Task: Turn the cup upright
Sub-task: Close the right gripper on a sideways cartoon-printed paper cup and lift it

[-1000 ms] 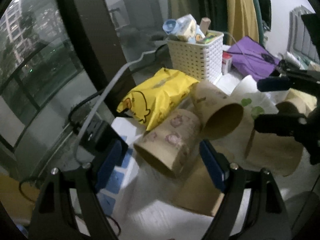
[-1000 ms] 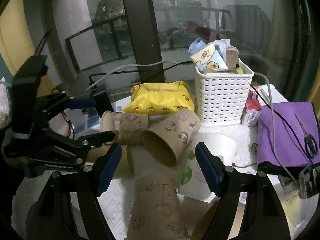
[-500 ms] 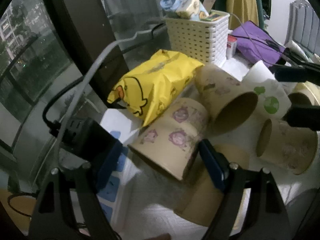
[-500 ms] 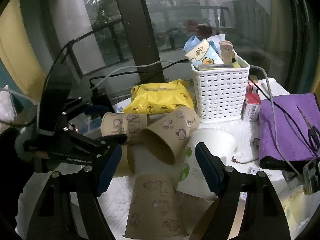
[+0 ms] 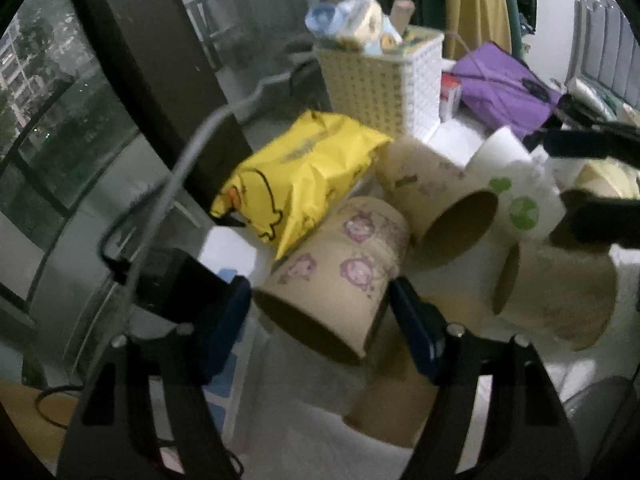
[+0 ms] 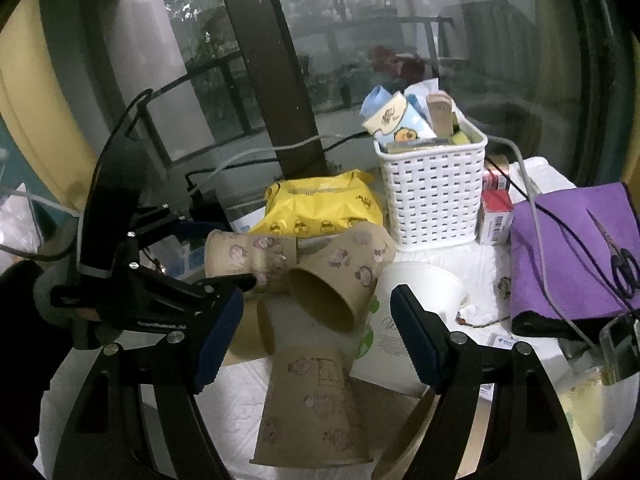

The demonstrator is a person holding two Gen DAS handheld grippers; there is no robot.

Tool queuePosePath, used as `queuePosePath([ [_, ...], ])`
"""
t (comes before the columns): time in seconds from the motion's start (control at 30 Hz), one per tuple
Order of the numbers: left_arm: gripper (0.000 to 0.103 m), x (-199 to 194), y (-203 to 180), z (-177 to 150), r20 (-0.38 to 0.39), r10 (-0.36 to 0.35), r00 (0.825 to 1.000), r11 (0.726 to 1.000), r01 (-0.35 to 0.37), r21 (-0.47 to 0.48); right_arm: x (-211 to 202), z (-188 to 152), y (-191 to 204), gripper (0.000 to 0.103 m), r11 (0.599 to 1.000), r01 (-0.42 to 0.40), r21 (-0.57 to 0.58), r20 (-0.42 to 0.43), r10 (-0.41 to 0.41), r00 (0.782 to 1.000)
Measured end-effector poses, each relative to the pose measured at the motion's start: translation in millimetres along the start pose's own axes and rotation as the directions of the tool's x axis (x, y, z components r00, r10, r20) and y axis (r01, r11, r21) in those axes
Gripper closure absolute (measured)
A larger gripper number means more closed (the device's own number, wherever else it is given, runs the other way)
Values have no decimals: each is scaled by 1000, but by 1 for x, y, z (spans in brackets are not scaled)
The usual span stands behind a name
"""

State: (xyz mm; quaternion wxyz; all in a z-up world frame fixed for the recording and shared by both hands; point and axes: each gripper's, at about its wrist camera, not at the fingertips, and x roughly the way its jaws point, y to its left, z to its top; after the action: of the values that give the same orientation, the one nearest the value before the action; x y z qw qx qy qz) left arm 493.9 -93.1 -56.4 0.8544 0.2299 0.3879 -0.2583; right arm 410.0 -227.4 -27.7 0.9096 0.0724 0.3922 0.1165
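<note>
Several brown paper cups with pink pig prints lie heaped on a white cloth. In the left wrist view my left gripper (image 5: 320, 312) is open, its blue pads either side of the mouth of one cup lying on its side (image 5: 340, 276); whether they touch it I cannot tell. That cup shows in the right wrist view (image 6: 248, 256), with the left gripper (image 6: 224, 254) around it. A second tipped cup (image 6: 340, 276) lies beside it. My right gripper (image 6: 316, 336) is open and empty above an upside-down cup (image 6: 312, 404).
A white lattice basket (image 6: 432, 196) full of items stands behind the cups, a yellow duck-print pack (image 6: 320, 208) to its left. A white cup with green print (image 6: 408, 320), a purple cloth (image 6: 576, 248) with scissors and cables sit right. A black power adapter (image 5: 172, 284) lies left.
My left gripper has moved forward onto the lying cup, so that its mouth now sits between the pads. The right gripper has pulled back and risen a little.
</note>
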Motion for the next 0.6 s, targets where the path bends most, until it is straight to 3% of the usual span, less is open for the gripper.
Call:
queuePosePath([
  [0.33, 30, -82, -9, 5, 115, 16, 993, 999, -11, -39, -45, -4, 16, 24, 1000, -3, -23, 47, 4, 999],
  [0.6, 30, -150, -49, -28, 178, -19, 984, 998, 29, -52, -91, -26, 34, 24, 999, -11, -48, 61, 14, 998],
])
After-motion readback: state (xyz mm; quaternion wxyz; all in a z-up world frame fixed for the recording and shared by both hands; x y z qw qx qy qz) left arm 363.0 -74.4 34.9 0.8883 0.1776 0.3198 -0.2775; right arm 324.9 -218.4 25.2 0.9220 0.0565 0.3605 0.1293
